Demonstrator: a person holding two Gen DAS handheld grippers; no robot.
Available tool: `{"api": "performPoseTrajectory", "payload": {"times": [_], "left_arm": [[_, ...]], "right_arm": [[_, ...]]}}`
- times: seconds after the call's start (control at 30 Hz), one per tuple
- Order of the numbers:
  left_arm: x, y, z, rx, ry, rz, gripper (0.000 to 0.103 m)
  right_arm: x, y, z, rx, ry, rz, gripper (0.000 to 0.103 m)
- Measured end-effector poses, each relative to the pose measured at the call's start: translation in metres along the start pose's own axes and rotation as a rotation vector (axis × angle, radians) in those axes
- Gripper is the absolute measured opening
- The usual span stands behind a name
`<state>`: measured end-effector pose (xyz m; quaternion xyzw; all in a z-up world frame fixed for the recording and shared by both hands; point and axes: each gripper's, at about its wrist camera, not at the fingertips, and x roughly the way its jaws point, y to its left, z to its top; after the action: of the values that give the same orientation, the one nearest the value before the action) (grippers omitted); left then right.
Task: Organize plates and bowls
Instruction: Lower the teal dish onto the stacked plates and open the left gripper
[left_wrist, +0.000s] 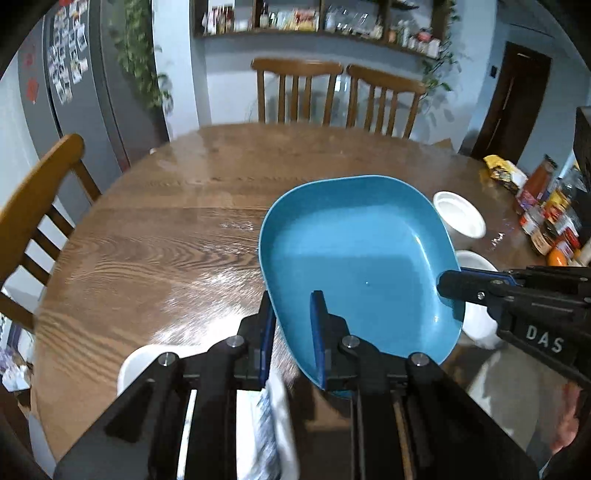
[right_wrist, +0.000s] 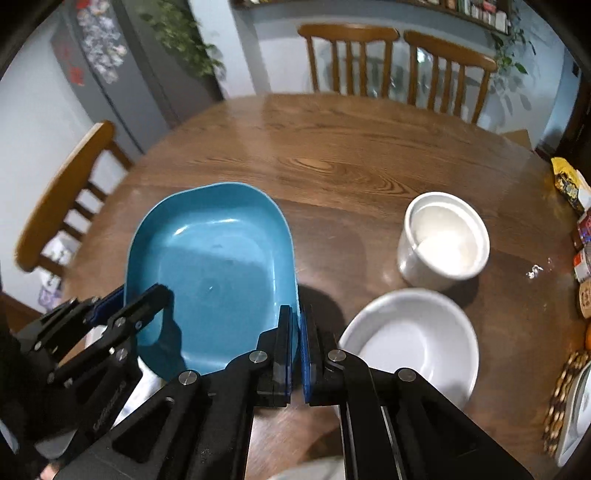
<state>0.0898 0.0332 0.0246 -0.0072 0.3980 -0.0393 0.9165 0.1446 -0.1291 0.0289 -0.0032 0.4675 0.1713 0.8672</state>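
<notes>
A blue squarish plate (left_wrist: 354, 251) (right_wrist: 214, 258) is held above the round wooden table (left_wrist: 166, 229) by both grippers. My left gripper (left_wrist: 293, 314) straddles its near-left rim, one finger inside and one outside, with a visible gap. My right gripper (right_wrist: 297, 325) is shut on its right rim; it also shows in the left wrist view (left_wrist: 452, 286). The left gripper shows in the right wrist view (right_wrist: 147, 295). A wide white bowl (right_wrist: 410, 343) and a deep white bowl (right_wrist: 443, 240) sit on the table to the right.
Another white bowl (left_wrist: 147, 363) sits near the table's front left, under my left gripper. Jars and packets (left_wrist: 546, 218) crowd the right edge. Wooden chairs (left_wrist: 295, 88) stand at the far side and one chair (left_wrist: 40, 206) at the left. A grey fridge stands at back left.
</notes>
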Motion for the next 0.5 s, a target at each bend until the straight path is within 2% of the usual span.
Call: {"api": "performPoseTrajectory", "payload": {"times": [0.1, 0.23, 0.5], "left_arm": [[-0.024, 0.01, -0.021, 0.006, -0.034, -0.007, 0.016], [-0.042, 0.019, -0.044, 0.02, -0.052, 0.02, 0.016], [-0.05, 0.046, -0.071, 0.001, -0.022, 0.046, 0.016]], "right_arm": [[-0.014, 0.014, -0.02, -0.022, -0.032, 0.047, 0.006], [-0.018, 0.036, -0.05, -0.042, -0.021, 0.098, 0.006], [-0.015, 0.071, -0.084, -0.06, 0.018, 0.146, 0.006]]}}
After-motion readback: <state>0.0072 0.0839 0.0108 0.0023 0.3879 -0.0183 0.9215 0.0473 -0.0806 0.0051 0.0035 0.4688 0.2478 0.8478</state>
